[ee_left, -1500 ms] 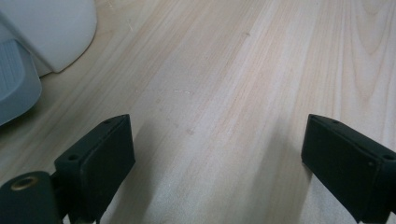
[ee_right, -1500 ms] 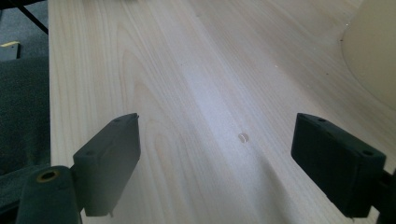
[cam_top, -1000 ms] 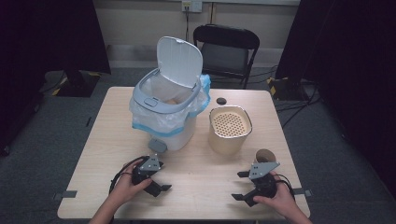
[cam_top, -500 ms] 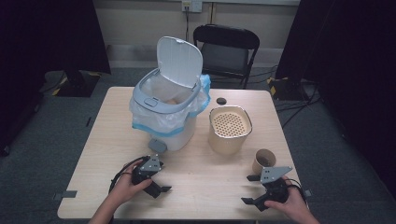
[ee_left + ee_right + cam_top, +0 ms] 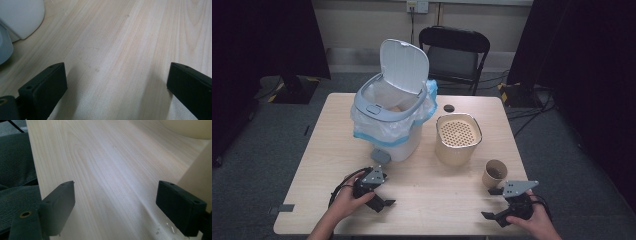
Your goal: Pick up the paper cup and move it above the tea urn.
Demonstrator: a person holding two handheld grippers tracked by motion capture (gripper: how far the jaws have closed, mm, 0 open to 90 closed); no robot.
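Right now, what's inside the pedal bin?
The pedal bin has its lid up. It is lined with a clear bag, and something tan sits near the back. The rim and the front wall hide what lies lower down.

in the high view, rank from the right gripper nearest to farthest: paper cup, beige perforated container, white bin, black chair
From the right gripper:
1. Paper cup, just ahead of it, near the table's right edge.
2. Beige perforated container, mid-table.
3. White bin, open-lidded, left of centre.
4. Black chair, beyond the table's far edge.
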